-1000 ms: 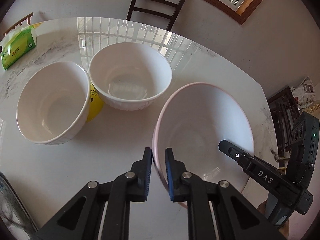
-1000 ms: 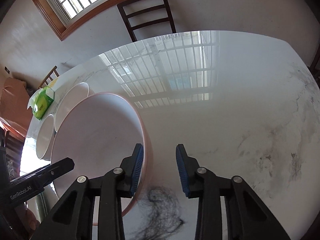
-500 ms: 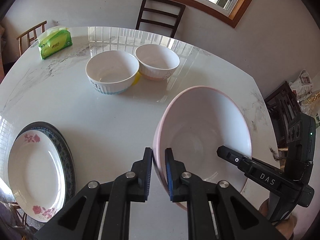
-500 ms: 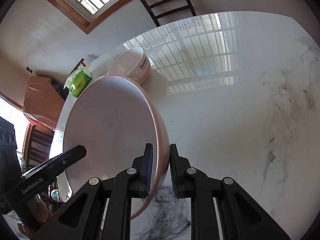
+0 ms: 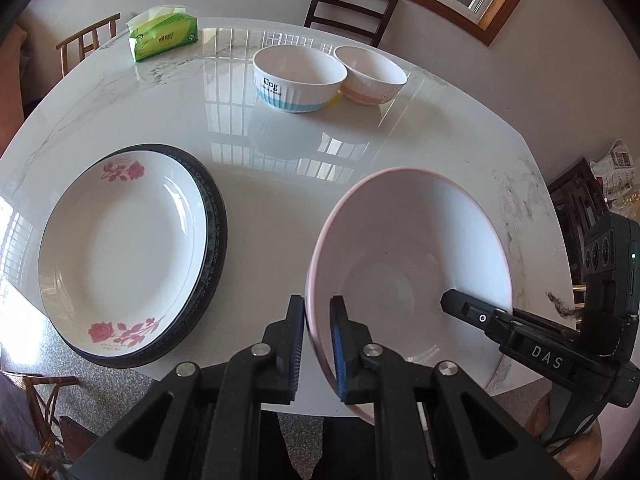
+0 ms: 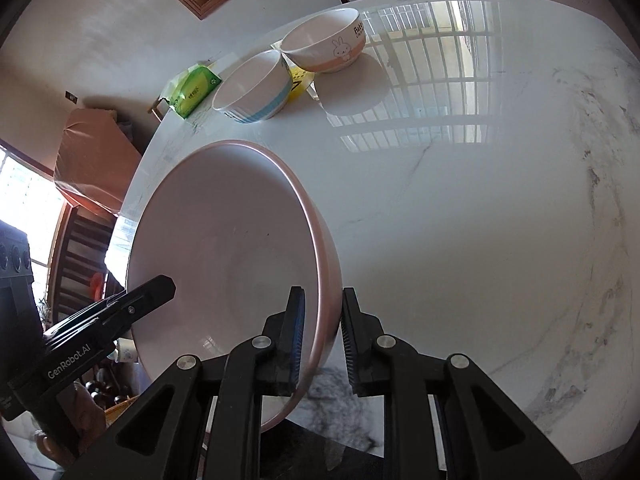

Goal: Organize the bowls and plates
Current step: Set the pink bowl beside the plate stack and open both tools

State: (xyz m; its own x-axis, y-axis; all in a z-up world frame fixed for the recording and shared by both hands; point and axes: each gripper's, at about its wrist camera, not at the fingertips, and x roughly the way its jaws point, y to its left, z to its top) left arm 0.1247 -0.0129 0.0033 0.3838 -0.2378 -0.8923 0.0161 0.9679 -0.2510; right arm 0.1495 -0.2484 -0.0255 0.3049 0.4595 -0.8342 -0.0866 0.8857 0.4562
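Note:
A large pink bowl (image 5: 408, 248) hangs tilted over the near edge of the white marble table (image 5: 280, 168). My left gripper (image 5: 318, 312) is shut on its left rim. My right gripper (image 6: 322, 304) is shut on the opposite rim of the same bowl (image 6: 224, 248). Each gripper also shows in the other's view: the right gripper (image 5: 452, 300) and the left gripper (image 6: 160, 284). To the left lies a white rose-patterned plate (image 5: 120, 248) on a dark-rimmed plate (image 5: 214, 240). A blue-striped bowl (image 5: 298, 88) and a rabbit bowl (image 5: 370, 80) stand side by side at the back.
A green tissue pack (image 5: 164, 38) sits at the far left of the table. A dark wooden chair (image 5: 352, 8) stands behind the table under the window. Bare marble (image 6: 460, 220) spreads to the right of the pink bowl. Dark furniture (image 5: 576, 200) stands beyond the table's right edge.
Both grippers have carried the pink bowl back from the two small bowls toward the near table edge. The right gripper closed on the rim. The stacked plates came into view.

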